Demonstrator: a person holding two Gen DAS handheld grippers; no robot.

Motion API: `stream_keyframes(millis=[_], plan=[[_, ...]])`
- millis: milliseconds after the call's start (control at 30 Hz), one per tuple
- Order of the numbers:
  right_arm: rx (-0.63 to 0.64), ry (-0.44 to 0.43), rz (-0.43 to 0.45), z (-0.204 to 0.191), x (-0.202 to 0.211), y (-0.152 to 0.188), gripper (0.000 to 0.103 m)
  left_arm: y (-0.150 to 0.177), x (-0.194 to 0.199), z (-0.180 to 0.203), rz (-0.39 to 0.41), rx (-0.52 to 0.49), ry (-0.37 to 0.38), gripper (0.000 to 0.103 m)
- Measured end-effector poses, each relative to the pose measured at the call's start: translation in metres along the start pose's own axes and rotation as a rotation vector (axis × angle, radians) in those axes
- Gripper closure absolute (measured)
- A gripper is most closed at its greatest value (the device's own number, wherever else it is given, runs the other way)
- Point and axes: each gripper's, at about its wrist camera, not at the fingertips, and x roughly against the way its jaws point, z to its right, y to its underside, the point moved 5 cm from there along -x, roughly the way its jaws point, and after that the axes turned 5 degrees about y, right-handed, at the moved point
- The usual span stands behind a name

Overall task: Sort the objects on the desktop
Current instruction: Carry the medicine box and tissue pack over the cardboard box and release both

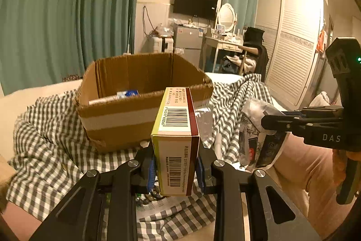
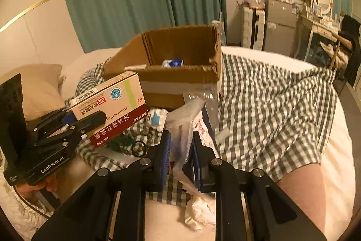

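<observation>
Both tongs are matte black, with silver screws and blue finger pads. The left tongs read "GenRobot.AI". The right tongs read "DAS".

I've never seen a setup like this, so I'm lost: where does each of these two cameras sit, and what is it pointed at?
Left wrist view: sits on the left tool, looking along its fingers at the barcoded medicine carton it clamps; behind stands the open brown cardboard box; the right tool shows too.
Right wrist view: sits on the right tool, which pinches a clear plastic packet; the left tool and a hand show.
Shared: carton, box, checked grey-white cloth.
</observation>
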Motion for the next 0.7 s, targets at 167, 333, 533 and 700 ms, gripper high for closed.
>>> stream_keyframes(millis=[167, 333, 533, 700], plan=[[0.017, -0.009, 0.031, -0.008, 0.011, -0.013, 0.085, -0.017, 0.015, 0.000, 0.036, -0.022, -0.012, 0.075], [0.037, -0.021, 0.064, -0.012, 0.017, -0.034, 0.086, -0.038, 0.021, -0.005, 0.066, -0.029, -0.016, 0.075], [0.068, -0.028, 0.104, -0.020, 0.019, -0.066, 0.086, -0.058, 0.015, -0.017, 0.087, -0.028, -0.028, 0.075], [0.096, -0.031, 0.133, -0.026, 0.014, -0.091, 0.086, -0.076, 0.002, -0.032, 0.099, -0.011, -0.028, 0.075]])
